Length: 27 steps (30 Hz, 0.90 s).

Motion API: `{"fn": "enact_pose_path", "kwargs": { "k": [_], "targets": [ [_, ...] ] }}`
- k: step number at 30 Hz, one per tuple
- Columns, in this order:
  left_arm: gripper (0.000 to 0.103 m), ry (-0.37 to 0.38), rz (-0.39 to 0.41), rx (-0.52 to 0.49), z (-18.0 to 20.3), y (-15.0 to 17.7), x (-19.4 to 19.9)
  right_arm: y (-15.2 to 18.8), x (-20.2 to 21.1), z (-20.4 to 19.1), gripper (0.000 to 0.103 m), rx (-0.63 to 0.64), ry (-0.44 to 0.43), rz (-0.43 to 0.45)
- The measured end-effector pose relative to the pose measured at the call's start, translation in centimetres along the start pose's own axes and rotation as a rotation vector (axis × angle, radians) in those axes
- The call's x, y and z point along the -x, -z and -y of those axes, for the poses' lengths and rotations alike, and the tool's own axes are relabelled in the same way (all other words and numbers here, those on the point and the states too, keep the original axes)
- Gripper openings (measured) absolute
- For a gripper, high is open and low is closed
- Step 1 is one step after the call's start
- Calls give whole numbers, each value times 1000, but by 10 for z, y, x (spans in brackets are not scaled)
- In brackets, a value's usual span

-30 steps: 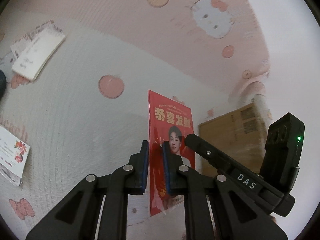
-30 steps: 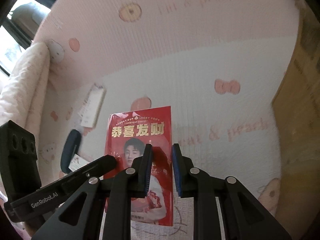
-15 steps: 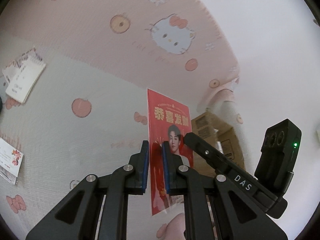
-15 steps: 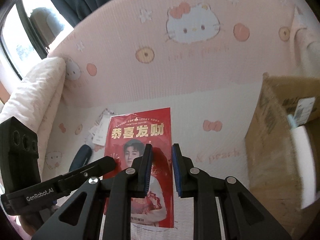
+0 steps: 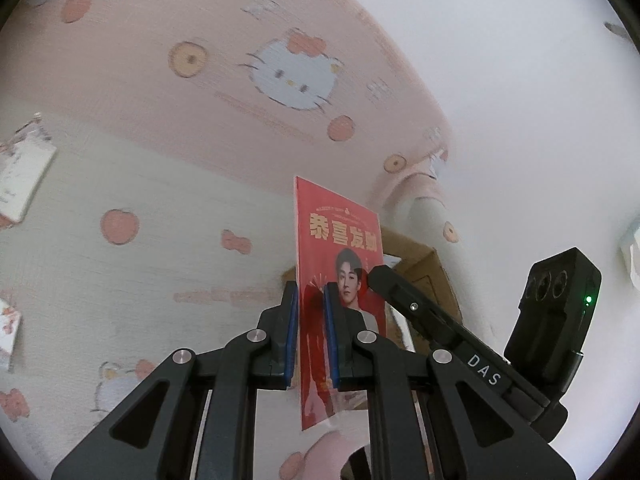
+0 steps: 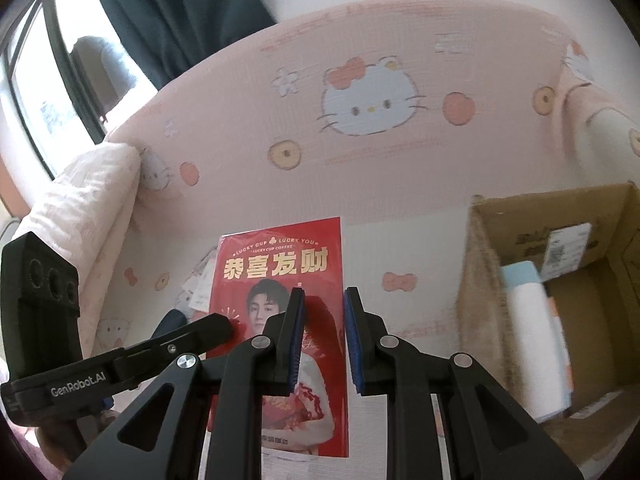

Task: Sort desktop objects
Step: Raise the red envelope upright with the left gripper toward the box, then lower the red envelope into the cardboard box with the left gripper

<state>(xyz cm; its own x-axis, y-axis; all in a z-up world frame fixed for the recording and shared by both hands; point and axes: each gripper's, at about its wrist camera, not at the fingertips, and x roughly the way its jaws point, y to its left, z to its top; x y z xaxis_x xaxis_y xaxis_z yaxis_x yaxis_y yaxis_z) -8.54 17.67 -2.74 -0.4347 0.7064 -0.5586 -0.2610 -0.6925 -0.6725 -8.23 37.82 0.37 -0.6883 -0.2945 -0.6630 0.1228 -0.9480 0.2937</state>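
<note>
Red envelope [image 6: 280, 280] held upright off the pink bedding [image 6: 360, 168], long axis vertical. I have both claws nearly closed on it: left gripper [image 5: 311, 320] on its left edge, right gripper [image 6: 324, 332] on its right. Cardboard box [image 6: 560, 288] sits open, just right of my right claw, nearer that hand.

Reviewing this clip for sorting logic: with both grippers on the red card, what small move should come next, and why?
Probably carry the red card sideways toward the open cardboard box. Both the left gripper and right gripper pinch it clear of the pink patterned sheet, and the box already holds sorted items.
</note>
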Motion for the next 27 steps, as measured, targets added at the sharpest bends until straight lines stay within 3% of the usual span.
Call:
{"fn": "enact_pose_path", "kwargs": {
  "k": [8,15,19,27],
  "targets": [
    [13,48,-61,-78,54,-4,-54,-9,26,68,17,-115,31,37],
    [14,103,-137,-140,111,2,-116,-17,60,131,17,-175,130,64],
    [14,147,-195,-134,134,8,-144,-18,82,166,17,-203,190,70],
    [15,153,-341,-96,163,22,-210,-19,100,227,17,-244,273,27]
  ]
}}
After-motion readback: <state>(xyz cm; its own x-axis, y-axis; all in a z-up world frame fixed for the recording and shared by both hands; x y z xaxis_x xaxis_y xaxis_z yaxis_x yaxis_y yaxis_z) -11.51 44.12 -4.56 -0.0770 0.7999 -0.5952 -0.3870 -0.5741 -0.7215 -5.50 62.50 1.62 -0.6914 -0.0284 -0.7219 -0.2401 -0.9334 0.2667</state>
